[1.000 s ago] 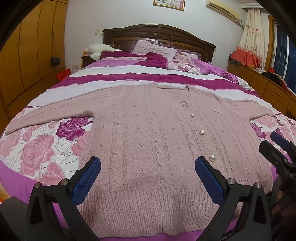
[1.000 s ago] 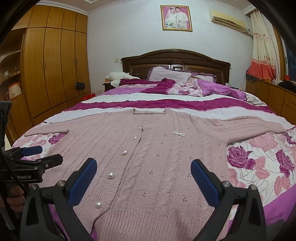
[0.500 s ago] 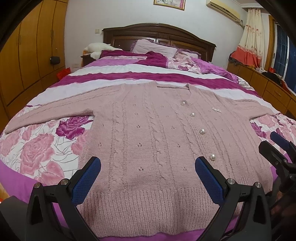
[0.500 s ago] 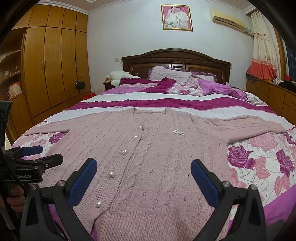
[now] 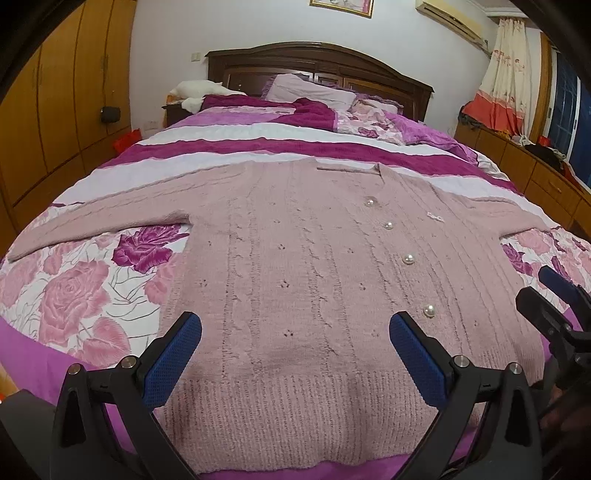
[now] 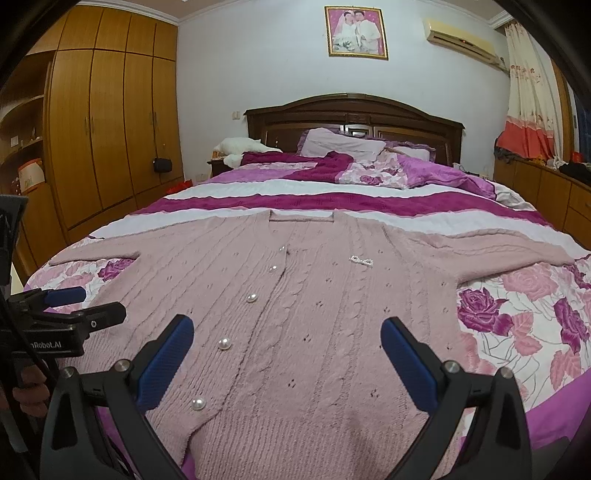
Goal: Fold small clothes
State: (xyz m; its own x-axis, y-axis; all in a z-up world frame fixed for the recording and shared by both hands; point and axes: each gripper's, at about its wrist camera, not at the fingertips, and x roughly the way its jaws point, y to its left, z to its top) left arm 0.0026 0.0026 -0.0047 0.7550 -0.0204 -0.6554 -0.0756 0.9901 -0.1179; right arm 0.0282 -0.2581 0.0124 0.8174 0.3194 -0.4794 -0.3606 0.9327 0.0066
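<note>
- Bedroom setting: a wooden wardrobe (image 6: pixel 92 129) is seen along the left wall, a dark carved headboard (image 6: pixel 351 110) at the far end, a framed portrait (image 6: pixel 356 31) above it, an air conditioner (image 6: pixel 461 38) high to the right, and a curtain (image 6: pixel 524 96) at the right edge.
- Work surface: a bed (image 5: pixel 74 295) covered by a rose-printed, purple-striped bedspread is shown; pillows (image 6: pixel 340 142) are piled near the headboard.
- Task object: a dusty-pink cable-knit cardigan (image 5: pixel 295 277) is laid flat, front up, across the near half of the bed, with the ribbed hem nearest the cameras and the neckline toward the headboard.
- Left sleeve (image 5: pixel 92 221) and right sleeve (image 6: pixel 498 247) are spread outward to either side, lying flat on the bedspread.
- Pearl buttons (image 5: pixel 408 259) are arranged in a line down the placket; a small bow-shaped ornament (image 6: pixel 361 260) is fixed on the chest beside them.
- Left gripper (image 5: pixel 295 343): the blue-padded fingers are held wide apart above the hem on the left half of the cardigan; nothing is clasped.
- Right gripper (image 6: pixel 286 343): the fingers are likewise spread apart above the hem on the right half; nothing is clasped. A hand (image 6: pixel 26 387) is partly seen on the left gripper's handle at the left edge of the right wrist view.
</note>
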